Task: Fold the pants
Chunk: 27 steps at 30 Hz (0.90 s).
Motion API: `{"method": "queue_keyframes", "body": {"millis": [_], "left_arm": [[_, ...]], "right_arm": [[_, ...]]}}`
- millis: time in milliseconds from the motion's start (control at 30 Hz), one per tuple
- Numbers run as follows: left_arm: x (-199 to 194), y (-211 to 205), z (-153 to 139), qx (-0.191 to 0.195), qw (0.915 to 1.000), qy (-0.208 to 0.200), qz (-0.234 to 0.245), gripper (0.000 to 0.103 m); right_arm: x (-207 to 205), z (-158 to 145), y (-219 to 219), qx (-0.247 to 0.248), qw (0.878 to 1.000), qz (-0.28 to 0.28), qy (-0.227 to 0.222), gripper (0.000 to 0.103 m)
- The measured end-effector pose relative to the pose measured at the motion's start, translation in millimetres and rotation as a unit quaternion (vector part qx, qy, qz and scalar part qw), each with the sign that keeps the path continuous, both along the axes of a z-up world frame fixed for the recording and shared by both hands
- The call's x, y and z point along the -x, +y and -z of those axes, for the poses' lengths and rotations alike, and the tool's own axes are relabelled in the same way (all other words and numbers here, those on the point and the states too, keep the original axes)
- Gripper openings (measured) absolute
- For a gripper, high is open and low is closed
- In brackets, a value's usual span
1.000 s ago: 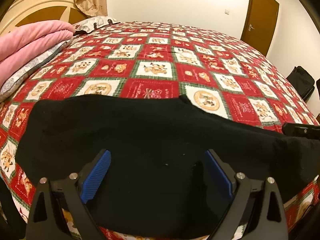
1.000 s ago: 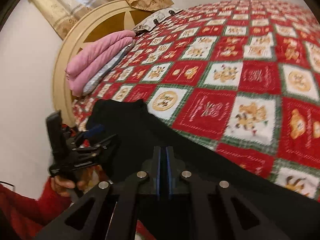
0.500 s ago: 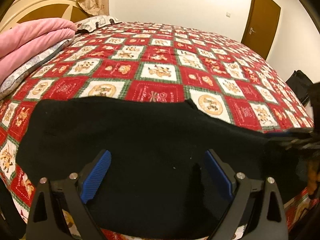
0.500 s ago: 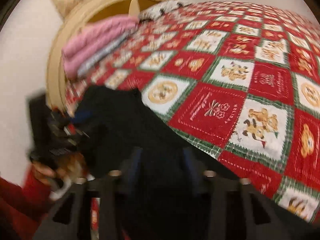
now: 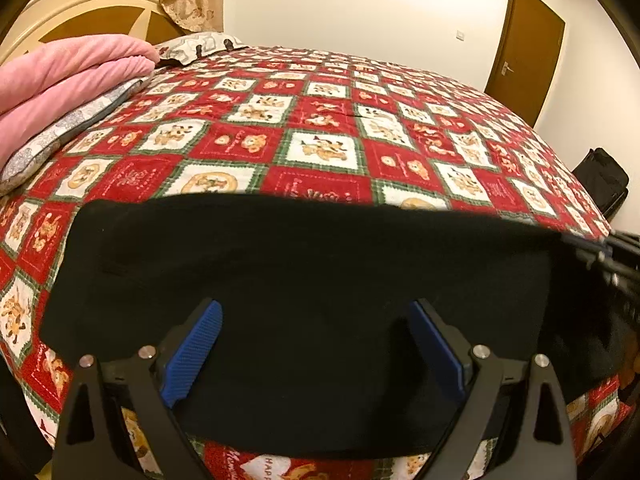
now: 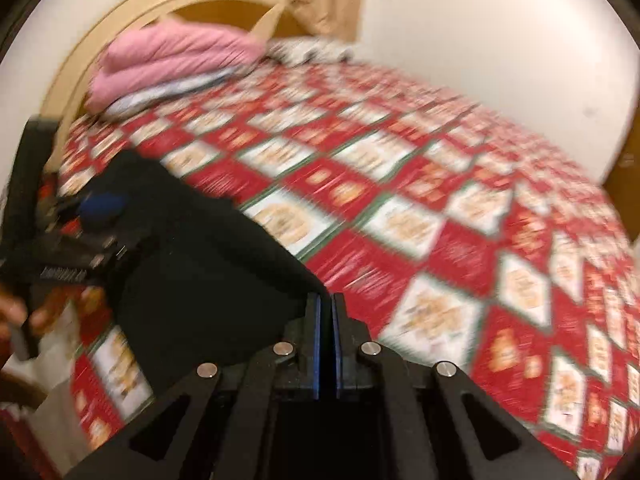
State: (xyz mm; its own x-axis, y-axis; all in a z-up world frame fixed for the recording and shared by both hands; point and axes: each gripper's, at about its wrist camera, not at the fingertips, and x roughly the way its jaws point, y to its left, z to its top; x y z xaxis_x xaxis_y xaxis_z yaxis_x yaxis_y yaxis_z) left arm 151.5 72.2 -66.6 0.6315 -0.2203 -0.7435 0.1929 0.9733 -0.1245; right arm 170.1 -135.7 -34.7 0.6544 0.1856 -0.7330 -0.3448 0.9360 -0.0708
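Black pants (image 5: 300,260) lie spread across the near edge of the bed, on the red patchwork quilt (image 5: 320,120). My left gripper (image 5: 316,312) hangs open just above them, its blue pads (image 5: 192,352) wide apart with only cloth below. At the right edge of the left wrist view, my right gripper (image 5: 600,252) meets the raised corner of the pants. In the blurred right wrist view, my right gripper (image 6: 326,300) is shut, and the dark edge of the pants (image 6: 200,272) runs into its tips. The left gripper (image 6: 92,220) shows at the far left, held by a hand (image 6: 24,312).
A folded pink blanket (image 5: 60,76) on a grey pillow lies at the back left, by the cream headboard (image 5: 80,12). A patterned pillow (image 5: 200,44) sits behind it. A brown door (image 5: 524,48) and a black bag (image 5: 604,180) stand beyond the bed's right side.
My right gripper opened briefly, rolled and shut again at the pants' right corner. That corner has lifted, and the far edge now covers the round yellow patch. The left gripper has stayed put.
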Motion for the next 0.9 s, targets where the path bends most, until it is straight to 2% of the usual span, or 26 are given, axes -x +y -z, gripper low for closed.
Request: {"method": "queue_keyframes", "body": {"millis": [67,133,167,233,300,333,367,400,433,500,533,567,633,667,733,800,900], "left_arm": [[-1,-2,3,-0.006,0.9999,0.009,0.005,0.097],[0,-3,2,-0.008,0.9999,0.006,0.009,0.097],[1,-3,1,-0.009,0.9999,0.003,0.011,0.097],[1,-3,-1,-0.017,0.9998,-0.002,0.013,0.097],[-1,1,-1,-0.032,0.9994,-0.008,0.006,0.097],[-2,5,-1,-0.039,0.9992,-0.009,-0.002,0.097],[-4,12,0,-0.046,0.9988,-0.011,-0.012,0.097],[-6,19,1,-0.047,0.9987,-0.010,-0.020,0.097],[-7,26,2,-0.046,0.9985,-0.007,-0.028,0.097],[-11,41,7,-0.046,0.9977,0.002,-0.049,0.097],[-14,49,10,-0.049,0.9968,0.006,-0.063,0.097],[-16,55,13,-0.053,0.9959,0.009,-0.073,0.097],[-20,66,18,-0.048,0.9948,0.017,-0.088,0.097],[-22,70,19,-0.035,0.9953,0.022,-0.088,0.097],[-21,69,17,-0.035,0.9951,0.023,-0.089,0.097],[-19,64,16,-0.053,0.9945,0.017,-0.088,0.097],[-15,63,13,-0.063,0.9935,0.009,-0.094,0.097]], "right_arm": [[-10,14,-4,-0.042,0.998,-0.014,0.054,0.005],[-15,35,-4,-0.061,0.993,-0.033,0.101,0.006],[-15,45,-6,-0.074,0.990,-0.036,0.115,0.006],[-14,43,-15,-0.115,0.986,-0.027,0.117,0.010],[-17,38,-36,-0.214,0.965,-0.022,0.148,0.028],[-14,32,-47,-0.253,0.956,-0.019,0.145,0.034],[-8,19,-62,-0.284,0.951,-0.009,0.121,0.044],[-2,8,-76,-0.298,0.950,0.009,0.095,0.053],[6,-3,-96,-0.307,0.948,0.044,0.066,0.056],[21,-14,-122,-0.309,0.945,0.098,0.032,0.057],[33,-18,-133,-0.287,0.949,0.126,0.021,0.057],[39,-18,-135,-0.273,0.953,0.130,0.022,0.057],[53,-10,-129,-0.256,0.960,0.106,0.048,0.057],[60,-3,-121,-0.248,0.962,0.087,0.067,0.057],[76,11,-97,-0.218,0.971,0.055,0.086,0.057],[89,22,-78,-0.204,0.974,0.026,0.092,0.057],[83,33,-55,-0.163,0.983,0.026,0.085,0.057]]}}
